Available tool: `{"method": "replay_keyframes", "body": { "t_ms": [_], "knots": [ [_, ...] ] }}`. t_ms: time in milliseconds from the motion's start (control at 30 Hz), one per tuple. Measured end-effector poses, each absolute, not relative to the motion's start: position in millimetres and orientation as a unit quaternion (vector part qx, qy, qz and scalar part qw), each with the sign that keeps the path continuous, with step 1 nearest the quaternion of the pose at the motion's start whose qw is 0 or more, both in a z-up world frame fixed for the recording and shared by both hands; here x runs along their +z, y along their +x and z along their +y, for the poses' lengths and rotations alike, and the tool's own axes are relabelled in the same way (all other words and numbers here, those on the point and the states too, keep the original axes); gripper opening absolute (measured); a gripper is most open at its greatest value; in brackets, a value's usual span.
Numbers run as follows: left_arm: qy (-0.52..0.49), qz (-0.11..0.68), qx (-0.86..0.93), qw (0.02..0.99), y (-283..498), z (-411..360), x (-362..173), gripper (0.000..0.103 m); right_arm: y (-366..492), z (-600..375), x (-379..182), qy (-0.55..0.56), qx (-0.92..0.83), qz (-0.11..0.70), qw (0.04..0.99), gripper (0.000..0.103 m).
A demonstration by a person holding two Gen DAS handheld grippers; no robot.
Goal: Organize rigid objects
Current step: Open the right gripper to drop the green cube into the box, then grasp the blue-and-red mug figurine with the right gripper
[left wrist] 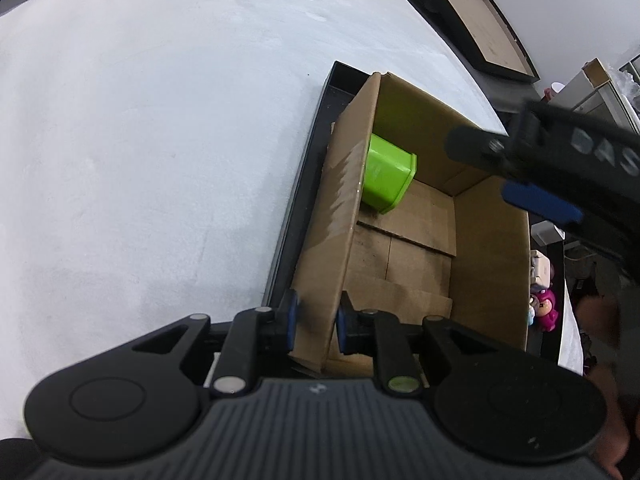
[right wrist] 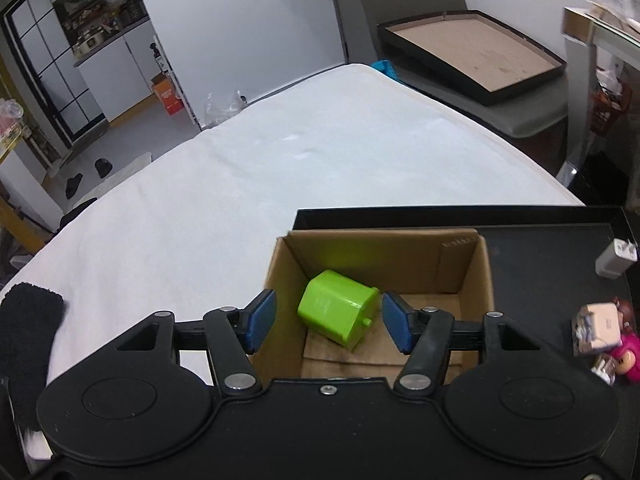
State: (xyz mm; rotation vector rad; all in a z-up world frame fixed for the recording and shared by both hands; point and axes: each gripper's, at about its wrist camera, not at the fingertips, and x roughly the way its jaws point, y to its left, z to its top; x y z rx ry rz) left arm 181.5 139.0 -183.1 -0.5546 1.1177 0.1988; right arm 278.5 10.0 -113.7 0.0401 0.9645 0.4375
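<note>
An open cardboard box point(left wrist: 492, 260) stands in a black tray point(left wrist: 316, 152) on a white-covered table. A bright green plastic cup point(left wrist: 386, 178) lies on its side against the box's left wall. My left gripper point(left wrist: 317, 322) is shut on the near end of that left wall, one blue pad on each side of the cardboard. In the right wrist view my right gripper point(right wrist: 329, 322) hangs open over the box point(right wrist: 400, 264), and the green cup point(right wrist: 340, 312) lies below, between the pads and clear of both. The right gripper point(left wrist: 520, 168) also shows blurred above the box's far right corner.
On the black tray point(right wrist: 540, 240), right of the box, lie a white charger point(right wrist: 614, 260) and small pink toy figures point(right wrist: 624, 356). The white table top point(right wrist: 240, 184) stretches left and back. A black fuzzy item point(right wrist: 28, 328) lies at its left edge. A flat framed tray point(right wrist: 472, 52) sits beyond the table.
</note>
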Motion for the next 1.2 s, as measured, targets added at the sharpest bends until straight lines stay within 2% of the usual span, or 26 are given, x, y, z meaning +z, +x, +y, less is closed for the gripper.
{"method": "replay_keyframes", "body": {
  "t_ms": [500, 767, 867, 1000, 1133, 1200],
  "knots": [
    [-0.19, 0.529, 0.114, 0.819, 187, 122, -169, 0.019, 266, -65, -103, 0.036, 0.142, 0.451, 0.88, 0.067],
    [-0.184, 0.528, 0.136, 0.818, 189, 121, -167, 0.029, 265, -107, -119, 0.055, 0.1, 0.459, 0.881, 0.067],
    [-0.182, 0.528, 0.143, 0.817, 191, 120, -168, 0.03, 267, -120, -127, 0.064, 0.091, 0.463, 0.879, 0.067],
    [-0.155, 0.536, 0.15, 0.816, 195, 113, -165, 0.03, 268, -141, -147, 0.08, 0.066, 0.462, 0.881, 0.073],
    [-0.142, 0.539, 0.159, 0.815, 198, 109, -164, 0.03, 270, -159, -173, 0.093, 0.027, 0.477, 0.874, 0.075],
    [-0.144, 0.542, 0.169, 0.811, 198, 109, -165, 0.031, 273, -166, -183, 0.101, 0.003, 0.488, 0.867, 0.082]
  ]
}}
